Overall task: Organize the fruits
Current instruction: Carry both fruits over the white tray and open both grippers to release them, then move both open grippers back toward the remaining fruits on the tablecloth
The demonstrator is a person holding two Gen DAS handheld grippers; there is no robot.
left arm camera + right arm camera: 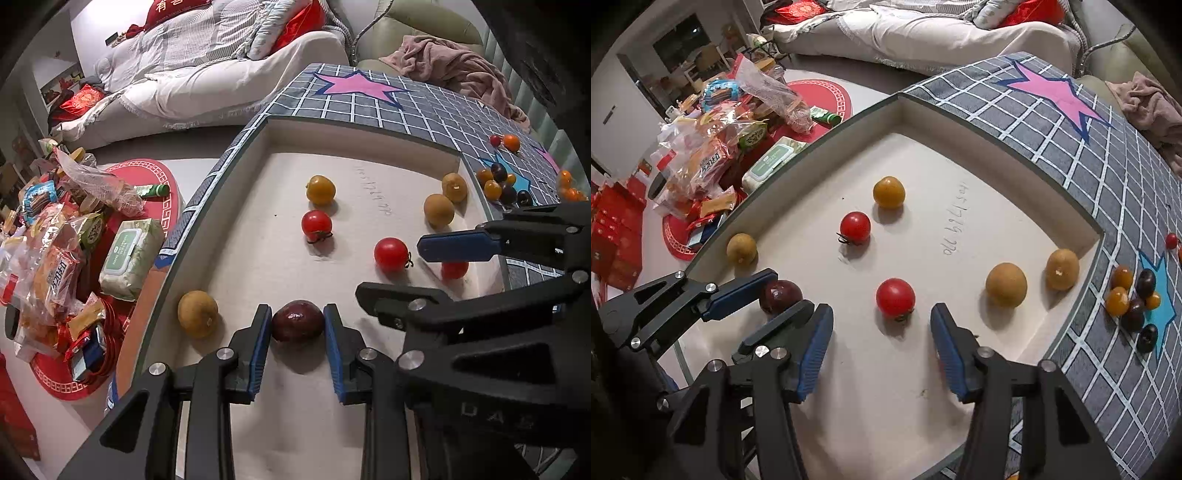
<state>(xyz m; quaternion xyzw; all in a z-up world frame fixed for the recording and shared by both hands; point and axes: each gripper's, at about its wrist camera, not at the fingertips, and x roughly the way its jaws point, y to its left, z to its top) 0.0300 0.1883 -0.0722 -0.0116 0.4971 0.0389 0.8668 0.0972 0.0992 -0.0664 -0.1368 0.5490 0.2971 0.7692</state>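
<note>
The left tongs (298,341) are clamped on a dark purple fruit (297,320) at the near left of the white tray (362,142); the right tongs (882,341) gape, empty. Seven other red, orange and brown fruits lie there already. A small pile (1134,301) waits on the table's checked cloth (1071,147), so sorting seems roughly half done.
</note>
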